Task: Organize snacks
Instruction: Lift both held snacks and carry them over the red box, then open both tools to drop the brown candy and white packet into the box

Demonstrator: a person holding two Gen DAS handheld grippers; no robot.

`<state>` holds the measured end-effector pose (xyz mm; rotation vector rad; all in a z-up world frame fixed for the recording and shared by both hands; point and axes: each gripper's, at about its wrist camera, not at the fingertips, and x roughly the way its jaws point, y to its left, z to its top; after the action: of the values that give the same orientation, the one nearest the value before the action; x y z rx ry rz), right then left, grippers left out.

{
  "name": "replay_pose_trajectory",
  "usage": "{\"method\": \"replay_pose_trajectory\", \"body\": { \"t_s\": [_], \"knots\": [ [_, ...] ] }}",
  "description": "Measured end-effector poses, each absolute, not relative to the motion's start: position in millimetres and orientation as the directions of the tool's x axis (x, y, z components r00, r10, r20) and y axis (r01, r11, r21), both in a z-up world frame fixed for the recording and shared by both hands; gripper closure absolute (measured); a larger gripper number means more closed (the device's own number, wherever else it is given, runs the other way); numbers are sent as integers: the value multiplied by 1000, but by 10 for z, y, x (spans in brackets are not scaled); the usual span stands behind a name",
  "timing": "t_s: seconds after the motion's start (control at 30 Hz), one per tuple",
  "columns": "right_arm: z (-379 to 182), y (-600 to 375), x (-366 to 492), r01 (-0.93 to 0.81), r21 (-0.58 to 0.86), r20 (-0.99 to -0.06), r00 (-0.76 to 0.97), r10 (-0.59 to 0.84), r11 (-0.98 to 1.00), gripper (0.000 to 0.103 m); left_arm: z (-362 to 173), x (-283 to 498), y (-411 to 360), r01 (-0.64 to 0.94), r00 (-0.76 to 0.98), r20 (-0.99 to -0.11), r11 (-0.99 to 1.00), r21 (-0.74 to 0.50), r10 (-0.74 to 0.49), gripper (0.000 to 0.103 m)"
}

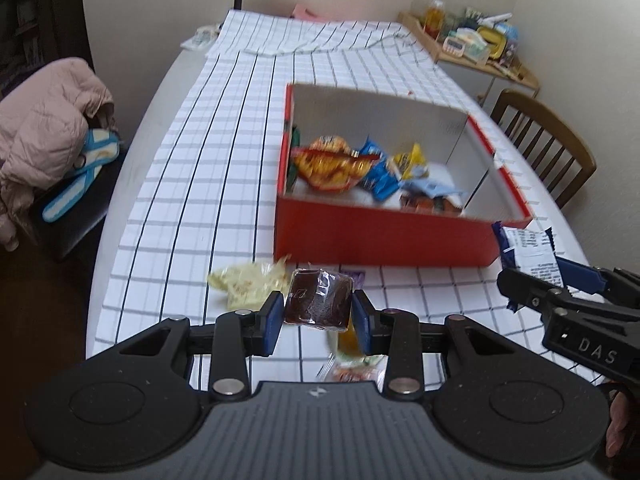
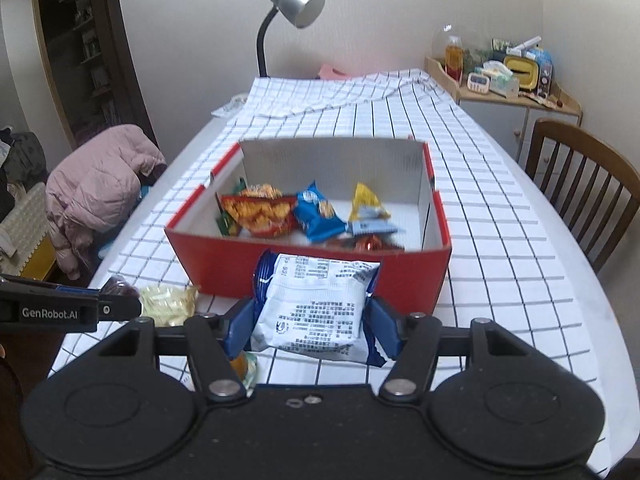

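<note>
Currently two grippers, each clamping one snack. Left gripper closed on dark brown wrapped cake, pinched by its left and right sides between blue pads, lifted off the checked tablecloth; squarish piece, no clear long axis, printed face tilted up toward the camera. Right gripper gripping blue-and-white snack packet by its two short edges, jaws roughly half spread; long axis running left to right between the pads, white printed back up, far edge overlapping the near wall of the red box in view. One red box, open top, on the table beyond both grippers, white inside. Roughly five or six packets inside, exact count unclear: one orange-red chip bag, one blue bag, one yellow packet, one pale blue packet, something red-orange at the near wall. One pale yellow packet loose on the cloth, near left of the box, just beyond the left gripper. More wrappers under the left jaws, blurred, uncounted. One lamp far, one wooden chair right, one pink jacket left.
</note>
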<state>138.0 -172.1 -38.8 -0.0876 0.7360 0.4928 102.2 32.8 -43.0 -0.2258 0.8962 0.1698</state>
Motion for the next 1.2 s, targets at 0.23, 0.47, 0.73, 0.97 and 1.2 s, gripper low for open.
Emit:
{"method": "replay_pose_trajectory", "body": {
  "t_s": [0.23, 0.47, 0.73, 0.97, 1.2],
  "knots": [
    [-209, -1736, 1493, -462, 75, -634, 662, 400, 884, 42, -192, 1165, 272, -210, 656, -753, 971, -117, 51, 67],
    [-72, -1751, 1702, -452, 60, -612, 687, 391, 890, 42, 5, 1406, 238, -195, 684, -727, 976, -100, 63, 67],
    [26, -1696, 2028, -454, 53, -605, 694, 391, 889, 42, 10, 1803, 301, -216, 670, -737, 974, -72, 94, 67],
    [-29, -1623, 2342, -449, 42, -630, 681, 373, 892, 42, -64, 2108, 322, -230, 645, -755, 972, -47, 117, 67],
    [-187, -1495, 2655, -462, 20, -676, 647, 353, 887, 42, -219, 2390, 306, -231, 605, -785, 973, -14, 132, 67]
  ]
}}
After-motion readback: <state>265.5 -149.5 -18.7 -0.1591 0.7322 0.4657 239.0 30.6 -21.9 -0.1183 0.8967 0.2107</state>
